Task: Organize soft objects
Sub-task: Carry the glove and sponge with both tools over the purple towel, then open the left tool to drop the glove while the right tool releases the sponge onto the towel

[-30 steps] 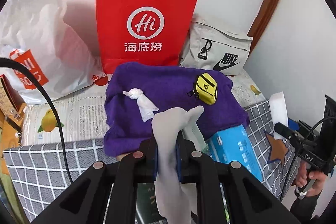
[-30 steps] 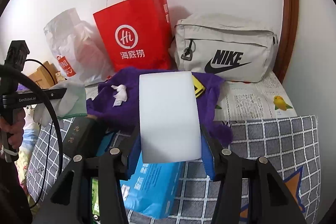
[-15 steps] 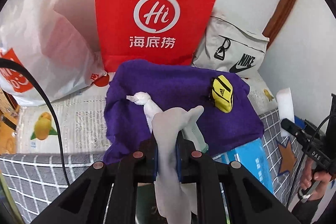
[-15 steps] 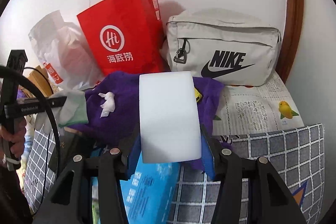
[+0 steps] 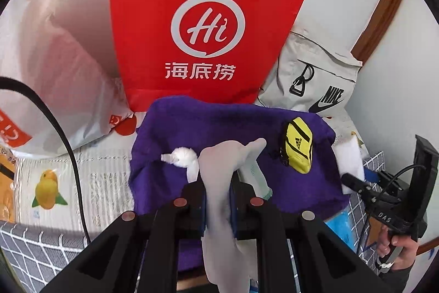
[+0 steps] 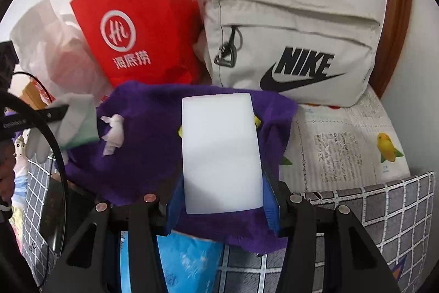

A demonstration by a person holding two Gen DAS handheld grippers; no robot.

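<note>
Over purple towel [image 5: 219,128], both claws angled down.

Left gripper [image 5: 218,206] clamped on grey sock [image 5: 219,183], over purple towel [image 5: 219,128]; yellow pouch [image 5: 298,147] on towel, red bag [image 5: 203,18] behind.

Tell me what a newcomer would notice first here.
The red bag with its white Hi logo stands at the back, beside the grey Nike bag. In front lies a purple towel bearing a yellow pouch. Close up, a white sponge sits clamped in the right gripper.
</note>
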